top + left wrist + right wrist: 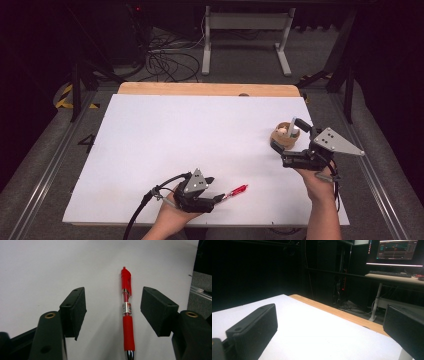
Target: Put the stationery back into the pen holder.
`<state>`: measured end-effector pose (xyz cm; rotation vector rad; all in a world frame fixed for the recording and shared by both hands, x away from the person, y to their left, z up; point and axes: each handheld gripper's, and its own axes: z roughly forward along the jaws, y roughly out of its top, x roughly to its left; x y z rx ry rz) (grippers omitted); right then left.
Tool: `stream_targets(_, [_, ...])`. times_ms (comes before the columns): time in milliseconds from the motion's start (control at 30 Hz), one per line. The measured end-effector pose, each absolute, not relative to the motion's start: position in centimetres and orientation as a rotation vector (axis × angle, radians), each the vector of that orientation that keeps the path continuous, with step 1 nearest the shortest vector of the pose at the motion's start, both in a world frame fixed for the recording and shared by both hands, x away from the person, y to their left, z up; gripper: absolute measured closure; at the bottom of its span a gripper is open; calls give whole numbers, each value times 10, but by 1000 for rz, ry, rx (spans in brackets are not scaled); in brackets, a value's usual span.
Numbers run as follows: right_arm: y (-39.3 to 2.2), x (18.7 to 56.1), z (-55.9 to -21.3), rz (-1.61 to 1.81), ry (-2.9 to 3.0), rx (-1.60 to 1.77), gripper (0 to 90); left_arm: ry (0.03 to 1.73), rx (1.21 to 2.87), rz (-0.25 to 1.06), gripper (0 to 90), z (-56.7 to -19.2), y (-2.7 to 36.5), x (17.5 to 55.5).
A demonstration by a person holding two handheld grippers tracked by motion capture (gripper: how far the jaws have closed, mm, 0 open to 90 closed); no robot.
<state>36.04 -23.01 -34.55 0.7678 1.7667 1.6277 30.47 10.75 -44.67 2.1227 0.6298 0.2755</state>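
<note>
Left gripper (113,312) open, straddling red pen (126,312); pen's long axis runs along the jaws, nearer one pad, untouched; right gripper (292,142) open, well apart by wooden cup (284,135).

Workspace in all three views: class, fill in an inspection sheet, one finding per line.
Surface: white sheet on a wooden table.
Job's things: red pen lies flat between the left gripper's jaws, untouched.
Clutter: wooden cup near the right gripper, something pale inside.
Grippers: left gripper open around the pen; right gripper open, nothing between its jaws.
Cables: black cable trails from the left gripper; cables on the floor beyond.
Surroundings: dark room, white desk frame, lit monitor.
</note>
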Motion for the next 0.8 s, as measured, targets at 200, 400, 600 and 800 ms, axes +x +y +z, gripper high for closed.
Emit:
stream_targets(200, [-230, 361, -346, 1620, 1776, 758, 0, 636, 2164, 276, 454, -452, 106, 303])
stream_targets(400, [-231, 360, -345, 1627, 1766, 775, 0, 624, 2206, 293, 520, -457, 102, 302])
stream_targets(600, [-231, 360, -345, 1628, 1767, 776, 1, 619, 2219, 277, 550, -459, 100, 301])
stream_targets(800, [-231, 360, -344, 1621, 1771, 770, 1, 610, 2238, 248, 578, -462, 98, 300])
